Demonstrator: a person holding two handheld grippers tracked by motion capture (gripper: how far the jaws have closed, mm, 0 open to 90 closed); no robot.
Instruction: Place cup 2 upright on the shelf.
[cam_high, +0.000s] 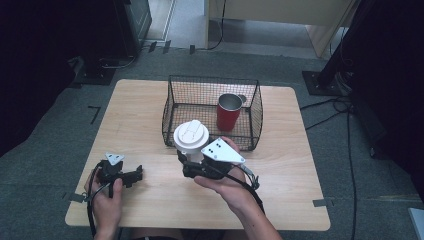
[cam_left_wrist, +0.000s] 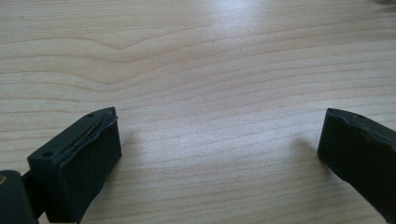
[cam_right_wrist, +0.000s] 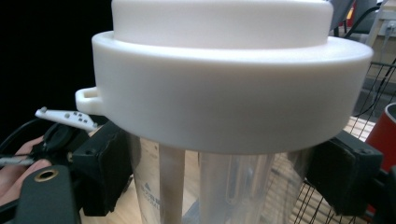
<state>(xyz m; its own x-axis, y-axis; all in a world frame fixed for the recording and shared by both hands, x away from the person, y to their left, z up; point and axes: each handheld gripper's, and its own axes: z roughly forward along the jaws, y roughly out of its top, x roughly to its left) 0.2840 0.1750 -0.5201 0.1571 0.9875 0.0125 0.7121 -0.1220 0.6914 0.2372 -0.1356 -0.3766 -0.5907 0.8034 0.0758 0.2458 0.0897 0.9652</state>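
right gripper view: tumbler (cam_right_wrist: 224, 186) between jaws (clamped)

Looks like a lab/test room: grey carpet (cam_high: 45, 165) w/ tape marks, black stands (cam_high: 325, 75), loose cables (cam_high: 345, 107), lone wooden table (cam_high: 135, 110).

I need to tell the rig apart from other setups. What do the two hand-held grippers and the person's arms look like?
Each hand-held gripper, left and right, is black, with two blocky black jaws faced in dark pads. Each carries a pale grey three-cornered plate with small dark dots on top, and a black cable trails back along the forearm. The forearms are bare, no sleeves or gloves visible.
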